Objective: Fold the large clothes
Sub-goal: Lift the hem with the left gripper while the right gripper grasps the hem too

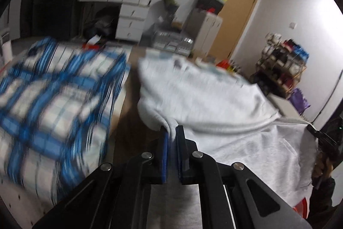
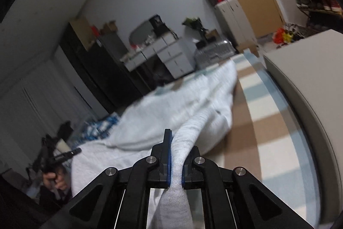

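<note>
A large white-grey sweatshirt (image 1: 214,96) is lifted and stretched between both grippers above a striped mat. My left gripper (image 1: 171,132) is shut on a thick ribbed edge of the sweatshirt, which passes between its blue pads. My right gripper (image 2: 179,143) is shut on another ribbed edge of the same sweatshirt (image 2: 171,111); the cloth runs between its pads and hangs below. The right gripper also shows at the far right of the left wrist view (image 1: 325,143), and the left gripper at the lower left of the right wrist view (image 2: 62,156). Both views are motion-blurred.
A blue-and-white plaid cloth (image 1: 53,104) lies to the left of the sweatshirt. The brown, white and blue striped mat (image 2: 268,121) lies under it. A pale cabinet edge (image 2: 310,89) stands to the right. White drawers (image 1: 130,18), a wooden door (image 1: 238,3) and a shoe rack (image 1: 280,61) stand behind.
</note>
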Available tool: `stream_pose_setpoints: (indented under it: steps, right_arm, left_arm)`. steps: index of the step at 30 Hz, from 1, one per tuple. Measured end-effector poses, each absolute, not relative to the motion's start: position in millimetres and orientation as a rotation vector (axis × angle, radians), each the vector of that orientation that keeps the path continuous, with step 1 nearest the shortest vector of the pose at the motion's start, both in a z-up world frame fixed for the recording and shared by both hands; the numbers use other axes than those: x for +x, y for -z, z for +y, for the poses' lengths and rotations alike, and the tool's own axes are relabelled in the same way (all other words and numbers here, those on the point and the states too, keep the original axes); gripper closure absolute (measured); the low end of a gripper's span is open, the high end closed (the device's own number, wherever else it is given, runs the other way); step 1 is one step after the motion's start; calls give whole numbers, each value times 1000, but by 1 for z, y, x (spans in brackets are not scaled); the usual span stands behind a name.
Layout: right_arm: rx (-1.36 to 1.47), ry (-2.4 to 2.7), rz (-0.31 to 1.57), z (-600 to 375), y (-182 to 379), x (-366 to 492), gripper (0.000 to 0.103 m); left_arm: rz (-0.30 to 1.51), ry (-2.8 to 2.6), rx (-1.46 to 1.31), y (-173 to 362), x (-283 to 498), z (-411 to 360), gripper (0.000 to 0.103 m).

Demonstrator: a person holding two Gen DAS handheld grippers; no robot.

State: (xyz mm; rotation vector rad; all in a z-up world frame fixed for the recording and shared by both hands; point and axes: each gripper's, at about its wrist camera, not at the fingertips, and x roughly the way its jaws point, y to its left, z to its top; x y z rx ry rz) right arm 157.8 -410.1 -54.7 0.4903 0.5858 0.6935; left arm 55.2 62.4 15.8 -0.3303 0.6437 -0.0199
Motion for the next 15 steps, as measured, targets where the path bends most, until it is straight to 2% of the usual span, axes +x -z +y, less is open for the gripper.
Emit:
stream_pose_setpoints:
  steps: [4, 12, 15]
  right_arm:
    - [613, -651, 578, -421, 57, 185, 98]
    - [642, -522, 600, -422, 75, 230, 98]
    - [584, -390, 714, -411, 89, 260, 95]
  left_arm:
    - [620, 11, -351, -16, 80, 83, 100]
    - [671, -12, -484, 7, 127, 117, 100]
    - [754, -87, -462, 27, 152, 113, 96]
